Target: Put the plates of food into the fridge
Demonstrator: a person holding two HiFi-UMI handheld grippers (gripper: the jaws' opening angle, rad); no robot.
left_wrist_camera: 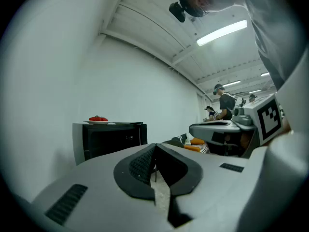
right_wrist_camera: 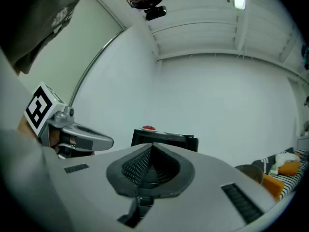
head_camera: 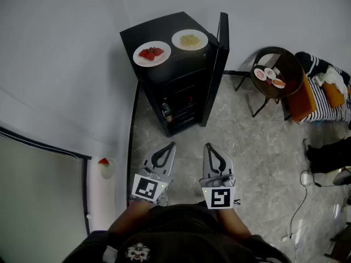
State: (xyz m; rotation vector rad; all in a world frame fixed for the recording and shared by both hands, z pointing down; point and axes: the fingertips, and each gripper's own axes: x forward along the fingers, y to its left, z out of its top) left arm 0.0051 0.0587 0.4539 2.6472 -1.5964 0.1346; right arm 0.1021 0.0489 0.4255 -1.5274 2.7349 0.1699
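1. Your left tool (head_camera: 171,146) is clenched with nothing between its jaws. Your right tool (head_camera: 209,146) is likewise shut and empty. You hold both low in front of you, about level, aimed at the fridge (head_camera: 184,84) and well apart from it.
2. The task's things sit on the fridge's top. The plate of red food (head_camera: 151,53) is on the left. The plate of noodles (head_camera: 190,39) is just beside it, nearer the fridge door (head_camera: 221,59), which stands open. Neither plate is inside yet, so the step in hand looks like the approach.
3. To do it well, part the jaws before you reach a rim. Come in level, bite the near edge of one plate, and keep it flat as you bring it down to a shelf. The door crowds your right side, so taking the plate of red food with the left tool is probably the easier start.
4. The fridge's shelves are dark. Bottles (head_camera: 166,112) show low inside, but you cannot judge whether there is room for a plate.
5. The red food is too small to name. Both tool views show it on top, but the noodles hardly at all.
6. At the right, a round tabletop (head_camera: 292,60) carries three small dishes (head_camera: 269,73). Whether they belong to the task is unclear.
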